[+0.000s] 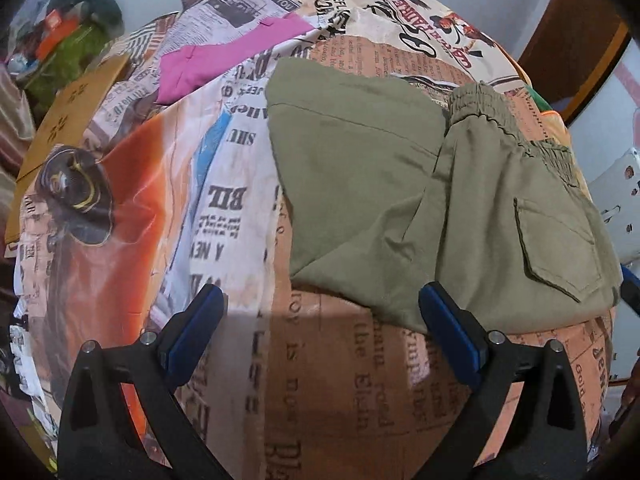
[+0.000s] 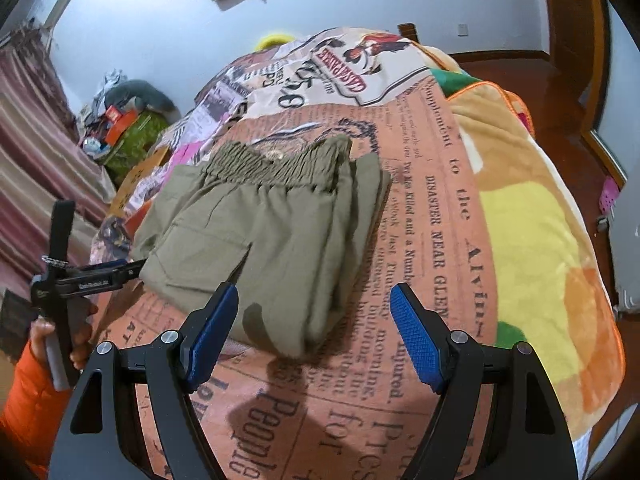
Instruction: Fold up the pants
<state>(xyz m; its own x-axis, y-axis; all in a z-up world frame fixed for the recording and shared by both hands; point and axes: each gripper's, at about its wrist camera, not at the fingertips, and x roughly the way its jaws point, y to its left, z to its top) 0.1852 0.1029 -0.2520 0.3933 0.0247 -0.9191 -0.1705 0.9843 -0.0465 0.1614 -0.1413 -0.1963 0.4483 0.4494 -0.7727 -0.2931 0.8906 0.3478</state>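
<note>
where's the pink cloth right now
In the left wrist view, the pink cloth lies upper left on the newspaper-print bedspread, apart from the olive pants.

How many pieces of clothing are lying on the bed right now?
2. The olive pants lie folded on the newspaper-print bedspread near the grippers; a pink garment lies farther back, beyond the pants. Others may be hidden in the clutter beside the bed.

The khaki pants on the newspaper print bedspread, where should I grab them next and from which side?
Grip the pants at the folded bottom edge nearest the right claw, coming in low from the near side. That edge shows stacked layers lying flat on the bedspread, so open jaws can slide around all of them. The elastic waistband at the far end is bunched and likely harder to pinch evenly.
</note>
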